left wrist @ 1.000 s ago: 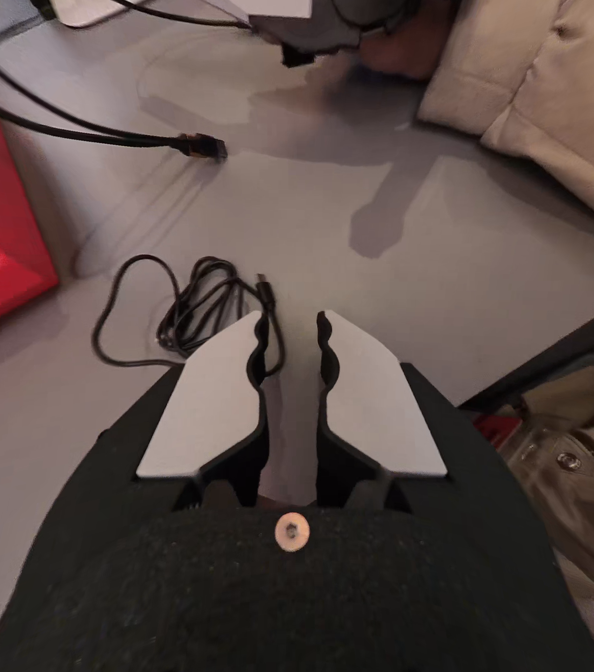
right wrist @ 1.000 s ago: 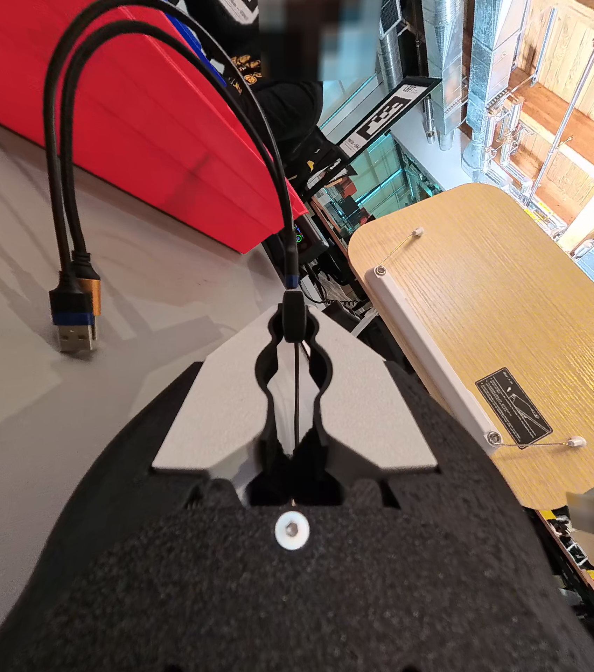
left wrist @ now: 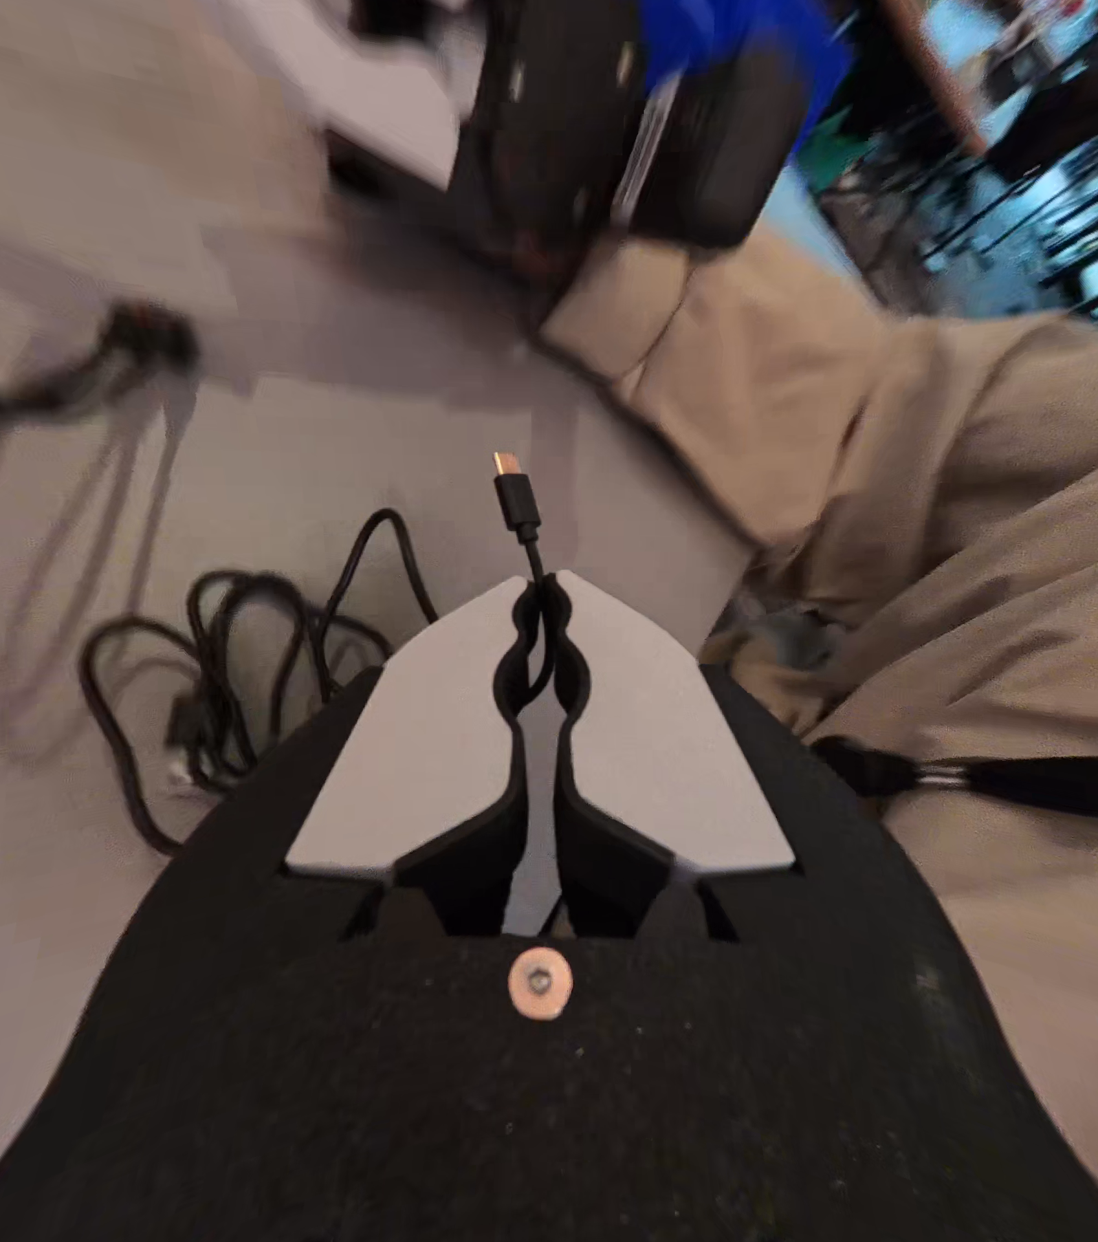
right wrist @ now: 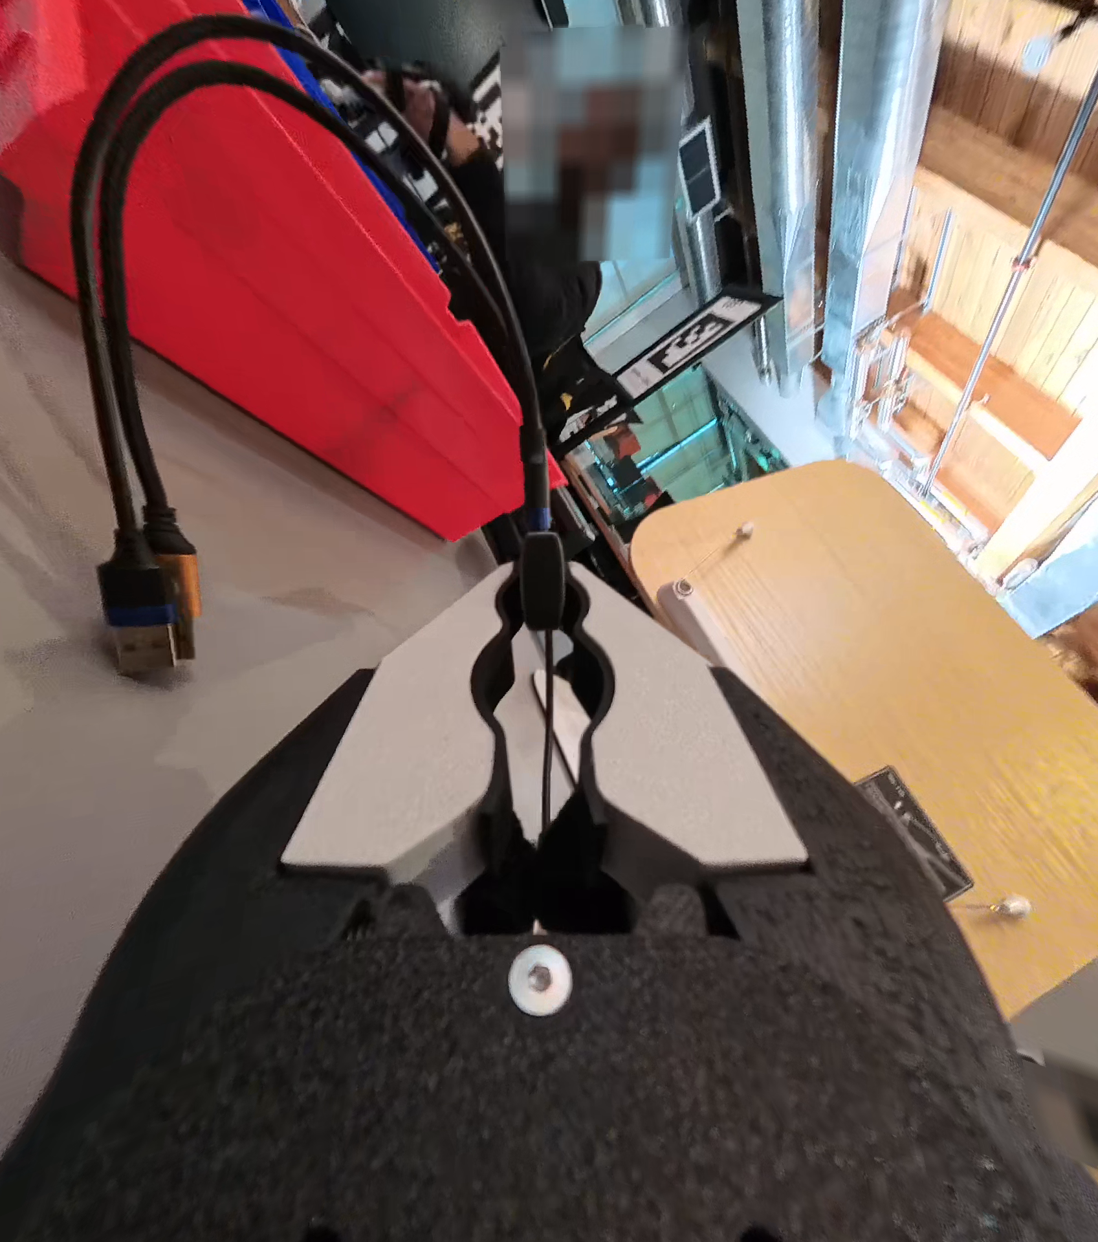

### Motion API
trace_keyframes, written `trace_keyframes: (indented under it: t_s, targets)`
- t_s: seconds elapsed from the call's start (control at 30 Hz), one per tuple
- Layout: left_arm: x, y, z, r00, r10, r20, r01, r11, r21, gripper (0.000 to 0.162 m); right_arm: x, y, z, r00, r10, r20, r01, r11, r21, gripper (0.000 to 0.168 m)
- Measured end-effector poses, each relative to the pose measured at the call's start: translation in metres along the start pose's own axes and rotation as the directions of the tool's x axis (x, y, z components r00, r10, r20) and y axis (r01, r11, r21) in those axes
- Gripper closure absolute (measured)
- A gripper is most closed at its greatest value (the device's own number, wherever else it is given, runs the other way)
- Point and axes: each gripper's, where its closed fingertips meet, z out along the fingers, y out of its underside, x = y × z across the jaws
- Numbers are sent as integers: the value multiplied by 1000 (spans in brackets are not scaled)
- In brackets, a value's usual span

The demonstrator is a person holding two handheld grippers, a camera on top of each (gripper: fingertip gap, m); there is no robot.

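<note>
My left gripper (left wrist: 542, 578) is pinching a thin black cable (left wrist: 536, 558) between its pale, matte, scalloped fingers (left wrist: 445, 712), which are drawn together at the tips. The cord is bending through the notches between them, and its small plug (left wrist: 514, 494), black-bodied with a metal tip, is sticking out straight ahead of my fingertips. To the left of and behind the fingers, the rest of that cable is lying in a loose, tangled coil (left wrist: 223, 679) on the smooth grey table (left wrist: 304, 457). To the right, soft beige padded fabric (left wrist: 868, 484) is bunching up in rounded folds, with a black strap (left wrist: 1016, 783) lying across it. Farther ahead everything is blurring.

My right gripper (right wrist: 542, 578) is clamping a small black oval junction piece (right wrist: 540, 578) at the fingertips, its fingers nearly together. A hair-thin wire (right wrist: 549, 726) is running back from it between my fingers. Ahead, two braided black cords (right wrist: 109, 282) are arching up and over to the left, ending in two metal flat plugs (right wrist: 146, 605), one banded blue, one orange, whose tips are touching the grey tabletop. Beyond them a red plastic bin (right wrist: 277, 282) with stepped sides is standing. To the right, a rounded wood-grain board (right wrist: 868, 672) is showing off the table's edge.
</note>
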Motion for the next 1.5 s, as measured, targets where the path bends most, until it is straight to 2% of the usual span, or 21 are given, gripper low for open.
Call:
trace_keyframes:
  t_s: [0.03,0.13,0.23,0.33,0.47,0.63,1.13,1.5]
  targets:
    - [3,-17,-6,1000,-5,-28,5,1000,11,161,-1,-4,0,1000,-19,-5,19,1000,8,160]
    - [4,-53,-11,995,-44,-86,39,997,-60,161,-5,-15,-2,997,-81,-15,81,996,40,160]
    - [-14,-67,-8,990,-122,-74,108,979,-176,161,-4,-33,-8,985,-162,-60,167,981,96,160]
    - [-22,-79,-10,969,-228,-98,203,955,-216,161,-6,-46,-13,966,-239,-98,251,958,138,160]
    - [-23,-85,-12,963,-250,-96,223,947,-229,161,-12,-58,-14,940,-319,-120,335,930,154,160]
    - [-28,-79,-8,963,-259,-74,233,939,-254,161,-21,-63,-14,928,-354,-111,369,914,167,160]
    - [-36,-69,-10,996,-92,13,91,926,-365,161,-27,-60,-11,927,-365,-88,375,913,161,160]
    - [-37,-71,-8,1000,-16,21,22,924,-381,161,-28,-58,-10,929,-363,-77,371,916,154,160]
